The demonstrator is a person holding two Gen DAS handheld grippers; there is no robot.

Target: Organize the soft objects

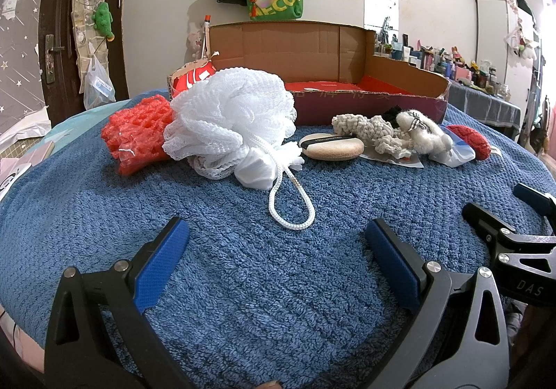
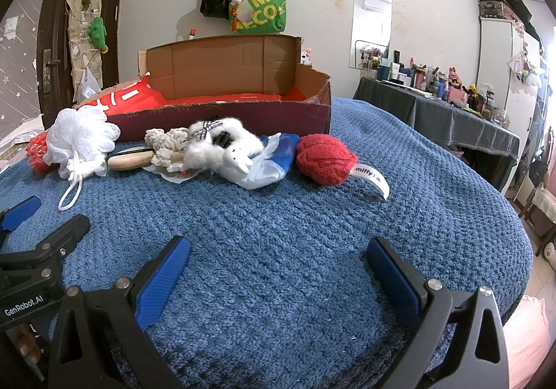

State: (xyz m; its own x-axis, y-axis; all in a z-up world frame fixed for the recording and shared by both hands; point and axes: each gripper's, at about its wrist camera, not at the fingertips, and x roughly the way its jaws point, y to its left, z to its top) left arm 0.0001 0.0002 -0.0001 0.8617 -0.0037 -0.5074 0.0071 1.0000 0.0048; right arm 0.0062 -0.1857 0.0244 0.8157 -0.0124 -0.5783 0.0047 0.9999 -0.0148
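A: Two claws over a blue towel-covered bed. The left claw (image 1: 276, 253) is held low and level just above the blue towel (image 1: 243, 284), blue pads spread wide, nothing between them. The right claw (image 2: 278, 270) sits alongside in the same pose, also wide and empty.

B: And the soft things?

A: In a row across the towel, just in front of an open cardboard box (image 1: 347, 51). From the left: a red foam net (image 1: 135, 131), a white mesh bath pouf (image 1: 232, 111) touching it, its cord loop (image 1: 290, 204) trailing toward the left claw. Next, a round beige powder puff (image 1: 332, 145), a grey knitted piece (image 1: 368, 133), a fluffy white plush (image 2: 222, 149) with a checked bow lying on a plastic bag (image 2: 267, 166), and a red knitted item (image 2: 325, 157) with a white label, at the far right.

B: Anything in the way?

A: Bare towel lies between both claws and the row. Box holds red items. Bags hang on the wall behind; a cluttered counter (image 2: 451, 111) stands off right.
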